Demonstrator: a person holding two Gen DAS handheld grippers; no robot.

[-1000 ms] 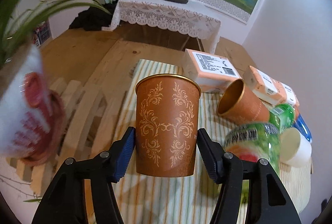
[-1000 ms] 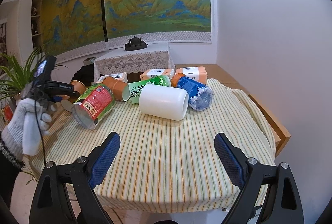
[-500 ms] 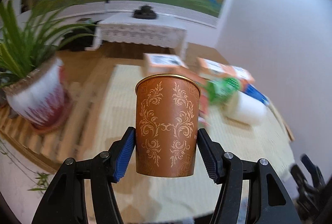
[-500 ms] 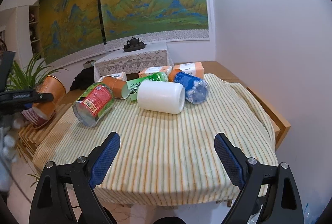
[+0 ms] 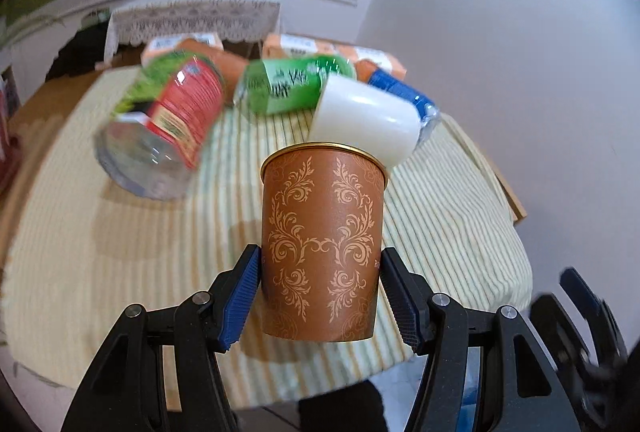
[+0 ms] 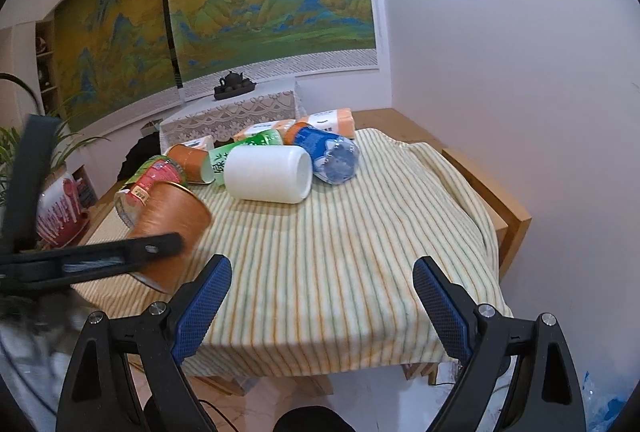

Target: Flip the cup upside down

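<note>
My left gripper point(image 5: 320, 296) is shut on a brown paper cup point(image 5: 322, 244) with gold scrollwork and a gold rim. It holds the cup above the front of the striped tablecloth point(image 5: 120, 244). In the right wrist view the same cup point(image 6: 170, 216) tilts over the table's front left corner, mouth toward the far right, and the left gripper's fingers point(image 6: 156, 250) are blurred. My right gripper point(image 6: 320, 296) is open and empty, in front of the table's near edge.
On the cloth point(image 6: 340, 252) lie a white cup point(image 6: 268, 173), a red-labelled bottle point(image 6: 150, 179), a green bottle point(image 6: 244, 147), a blue bottle point(image 6: 332, 155), a second brown cup point(image 6: 188, 159) and tissue packs point(image 6: 332, 119). A potted plant point(image 6: 60, 207) stands at left. A white wall is at right.
My left gripper has swung right with the cup, from beside the potted plant to over the table's front. The right gripper has stayed open and nearly still.
</note>
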